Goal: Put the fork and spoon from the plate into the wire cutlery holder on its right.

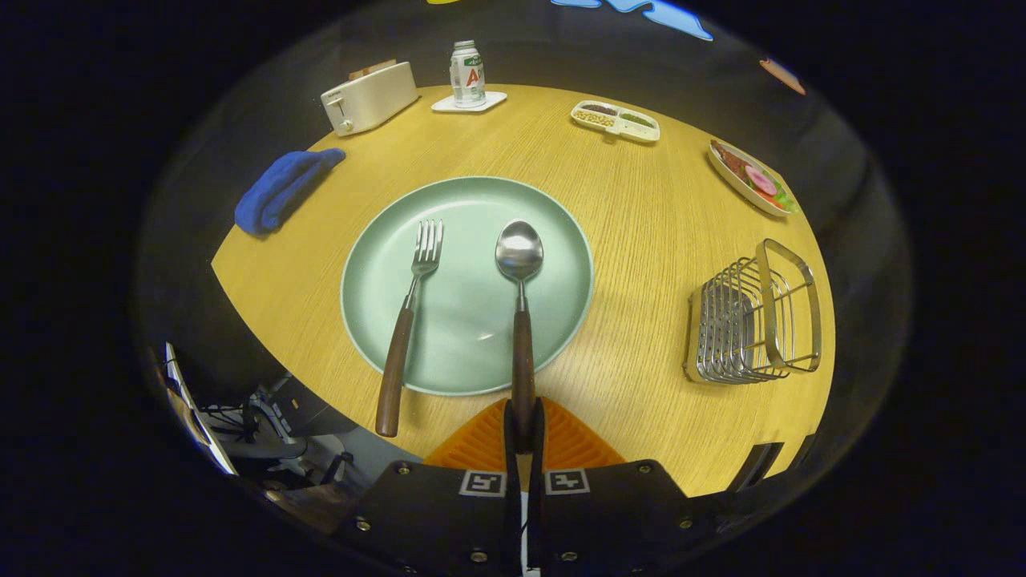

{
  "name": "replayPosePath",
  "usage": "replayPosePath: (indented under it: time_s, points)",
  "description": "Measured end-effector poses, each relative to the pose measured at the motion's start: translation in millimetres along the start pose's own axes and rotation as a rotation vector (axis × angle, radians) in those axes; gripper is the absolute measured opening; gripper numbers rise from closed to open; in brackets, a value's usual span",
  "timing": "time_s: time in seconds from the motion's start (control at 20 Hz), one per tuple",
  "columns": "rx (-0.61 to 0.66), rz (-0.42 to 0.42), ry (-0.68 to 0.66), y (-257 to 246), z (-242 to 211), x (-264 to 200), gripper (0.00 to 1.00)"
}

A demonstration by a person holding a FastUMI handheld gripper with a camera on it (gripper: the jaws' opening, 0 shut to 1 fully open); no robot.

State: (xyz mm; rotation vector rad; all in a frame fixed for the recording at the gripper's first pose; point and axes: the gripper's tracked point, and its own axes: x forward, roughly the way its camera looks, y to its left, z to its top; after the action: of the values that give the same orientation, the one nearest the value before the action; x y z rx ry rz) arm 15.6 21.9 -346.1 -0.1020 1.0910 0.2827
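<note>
A hand-held gripper (pixel 523 429) pinches the wooden handle end of a spoon (pixel 520 308) between its two fingers (pixel 508 433), which press in close on either side of the handle; the spoon runs straight ahead from the fingertips, its handle crossing the near rim of a pale green plate (pixel 553 232) and its steel bowl lying face up near the plate's centre; whether the spoon rests on the plate or is lifted clear of it cannot be told.

Beside the spoon, to its left, a fork (pixel 407 328) with a matching dark wooden handle lies on the same plate, tines pointing away from the gripper, handle angled slightly outward and overhanging the near rim onto the wooden table (pixel 641 208); fork and spoon lie apart, not touching.

To the right of the plate, well apart from it, a wire cutlery holder (pixel 753 316) of silver metal stands on the tabletop, its open top tilted toward the camera.

Beyond the plate, along the far edge of the round table, a white toaster (pixel 369 97) sits at the left; next to it a small can (pixel 467 74) stands upright on a white coaster (pixel 470 102); further right are a divided snack tray (pixel 615 120) and a dish of food (pixel 751 178); a folded blue cloth (pixel 283 188) lies at the table's left edge, between the toaster and the plate.
</note>
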Motion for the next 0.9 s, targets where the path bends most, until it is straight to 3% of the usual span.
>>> replayPosePath:
  time_s: [0.2, 0.6, 0.75, 0.9]
  points:
    - [-0.075, 0.013, 0.050, -16, 0, -30, 0.04]
    - [-0.077, 0.030, 0.145, -59, -22, -104, 0.03]
    - [0.005, 0.093, 0.172, -67, -35, -130, 0.03]
    - [0.041, 0.063, 0.184, -93, -40, -153, 0.03]
